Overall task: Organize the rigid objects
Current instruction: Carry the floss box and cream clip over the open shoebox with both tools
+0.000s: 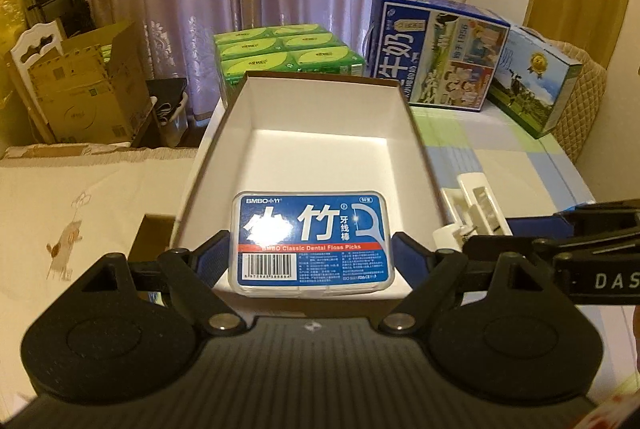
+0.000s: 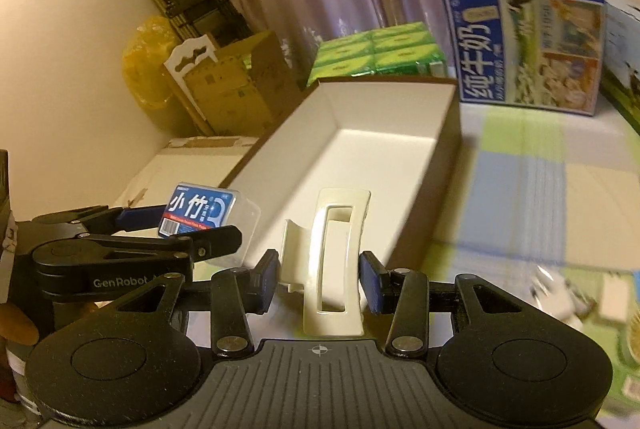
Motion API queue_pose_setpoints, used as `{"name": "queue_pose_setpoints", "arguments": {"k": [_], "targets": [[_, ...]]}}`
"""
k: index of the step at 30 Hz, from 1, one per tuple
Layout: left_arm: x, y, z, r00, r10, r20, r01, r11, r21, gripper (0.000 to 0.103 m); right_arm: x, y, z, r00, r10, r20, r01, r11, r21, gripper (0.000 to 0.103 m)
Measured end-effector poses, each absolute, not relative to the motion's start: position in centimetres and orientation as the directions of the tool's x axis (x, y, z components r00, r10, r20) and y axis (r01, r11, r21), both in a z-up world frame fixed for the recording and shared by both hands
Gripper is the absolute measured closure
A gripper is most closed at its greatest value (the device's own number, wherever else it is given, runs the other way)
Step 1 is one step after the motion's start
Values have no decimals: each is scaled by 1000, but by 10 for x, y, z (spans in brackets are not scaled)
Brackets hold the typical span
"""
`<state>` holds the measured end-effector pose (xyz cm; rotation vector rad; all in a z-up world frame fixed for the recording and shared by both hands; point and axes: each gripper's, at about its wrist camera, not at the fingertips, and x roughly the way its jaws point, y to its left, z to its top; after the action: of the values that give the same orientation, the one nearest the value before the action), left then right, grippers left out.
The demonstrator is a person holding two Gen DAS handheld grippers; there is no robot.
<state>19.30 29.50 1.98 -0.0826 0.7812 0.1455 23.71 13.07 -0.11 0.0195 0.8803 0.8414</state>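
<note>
A clear case of dental floss picks with a blue label point(image 1: 312, 241) sits between the blue pads of my left gripper point(image 1: 312, 257), which is shut on it just over the near end of an open brown box with a white inside point(image 1: 224, 149). My right gripper point(image 2: 320, 281) is shut on a cream-white hair claw clip point(image 2: 336, 261), held above the box's near edge point(image 2: 280, 165). The two grippers are side by side: the clip point(image 1: 476, 209) shows at the right of the left wrist view, and the floss case point(image 2: 200, 213) at the left of the right wrist view. Nothing lies in the box.
Beyond the box stand green tissue packs point(image 1: 288, 49), a blue milk carton case point(image 1: 436, 49) and a second printed case point(image 1: 536, 85) on a checked cloth point(image 1: 520, 157). Cardboard boxes point(image 1: 92, 93) and a folded rack stand at the left by the curtain.
</note>
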Motion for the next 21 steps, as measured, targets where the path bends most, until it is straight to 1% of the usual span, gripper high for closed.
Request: {"name": "queue_pose_setpoints", "arguments": {"k": [8,17,21], "targets": [[248,337,-9,633,36,-774,-98,995,-34,20,273,177,-31,326,580,-747,-606,734,306,63],[277,358,-54,518,-31,-855,-35,998,-58,20,291,201,-59,291,482,-827,-605,762,231,63],[285,359,-67,479,-30,-877,13,1000,-27,20,297,208,-66,284,439,-852,-626,758,182,63]]}}
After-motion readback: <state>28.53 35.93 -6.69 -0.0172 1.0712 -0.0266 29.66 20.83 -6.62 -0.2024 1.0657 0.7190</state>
